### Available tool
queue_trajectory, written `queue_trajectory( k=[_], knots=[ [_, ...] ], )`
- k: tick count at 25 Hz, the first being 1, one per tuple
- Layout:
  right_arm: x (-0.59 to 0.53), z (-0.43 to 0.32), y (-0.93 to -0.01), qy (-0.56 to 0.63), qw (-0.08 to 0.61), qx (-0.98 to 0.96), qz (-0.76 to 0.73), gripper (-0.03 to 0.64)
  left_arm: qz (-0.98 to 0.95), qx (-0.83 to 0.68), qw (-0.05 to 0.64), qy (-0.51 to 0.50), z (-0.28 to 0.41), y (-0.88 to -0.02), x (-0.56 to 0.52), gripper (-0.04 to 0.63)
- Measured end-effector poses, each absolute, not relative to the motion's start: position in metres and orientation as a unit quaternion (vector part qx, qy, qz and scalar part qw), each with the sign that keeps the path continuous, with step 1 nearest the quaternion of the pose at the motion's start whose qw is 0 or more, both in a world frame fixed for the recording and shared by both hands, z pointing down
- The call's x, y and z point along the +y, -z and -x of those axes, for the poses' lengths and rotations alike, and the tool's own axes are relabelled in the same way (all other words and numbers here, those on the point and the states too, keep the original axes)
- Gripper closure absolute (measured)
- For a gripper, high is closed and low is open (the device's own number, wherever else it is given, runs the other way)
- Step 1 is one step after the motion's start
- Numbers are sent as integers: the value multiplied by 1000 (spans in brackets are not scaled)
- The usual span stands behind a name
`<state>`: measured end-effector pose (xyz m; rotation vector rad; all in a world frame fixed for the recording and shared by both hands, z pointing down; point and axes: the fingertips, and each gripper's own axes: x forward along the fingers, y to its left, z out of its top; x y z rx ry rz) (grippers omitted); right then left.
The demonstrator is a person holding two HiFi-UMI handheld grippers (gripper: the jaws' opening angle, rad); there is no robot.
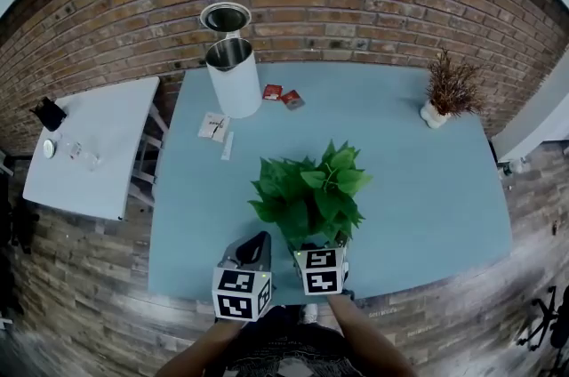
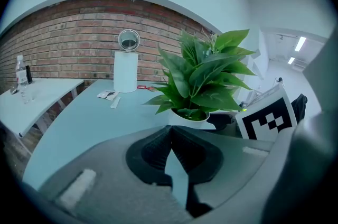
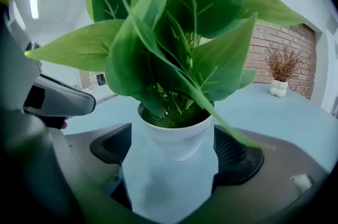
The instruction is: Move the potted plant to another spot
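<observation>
The potted plant (image 1: 311, 188), green leaves in a small white pot, stands on the blue table (image 1: 427, 197) near its front edge. In the right gripper view the white pot (image 3: 177, 136) sits between the jaws of my right gripper (image 3: 174, 150), which is open, with a little gap at each pad. My left gripper (image 1: 258, 244) is just left of the plant, shut with nothing in it. In the left gripper view its pads (image 2: 158, 146) meet, and the plant (image 2: 203, 80) stands ahead to the right.
A white cylindrical container (image 1: 233, 75) with its lid up stands at the back left of the table, with small packets (image 1: 283, 96) and papers (image 1: 213, 126) near it. A dried plant in a white vase (image 1: 449, 91) is at the back right. A white side table (image 1: 89, 144) is on the left.
</observation>
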<state>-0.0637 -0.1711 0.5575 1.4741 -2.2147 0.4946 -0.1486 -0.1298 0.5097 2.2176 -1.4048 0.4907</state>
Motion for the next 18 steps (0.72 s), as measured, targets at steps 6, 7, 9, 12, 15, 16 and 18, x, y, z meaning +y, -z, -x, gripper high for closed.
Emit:
queue_trajectory(
  k=[6,7,9,12,15,16,18],
  knots=[
    [-183,70,-561,-181,208,-791,-546,127,-822,-491,227,-179,151,-508,-136,598],
    [-185,70,-563,-181,209,-788,-550,121,-825,-486,226,-179,151,-508,-136,598],
    [-187,66,-565,-178,212,-779,-563,121,-831,-477,225,-178,150,-508,-135,598],
    [-190,61,-564,-170,214,-765,-583,121,-836,-467,226,-176,150,-510,-133,598],
    [-193,60,-564,-166,219,-759,-591,121,-840,-461,228,-172,152,-512,-133,598],
    [-194,60,-564,-167,220,-756,-593,121,-841,-460,228,-171,152,-512,-133,598],
    [-195,58,-567,-172,221,-751,-598,121,-843,-456,228,-170,152,-512,-132,598]
  ],
)
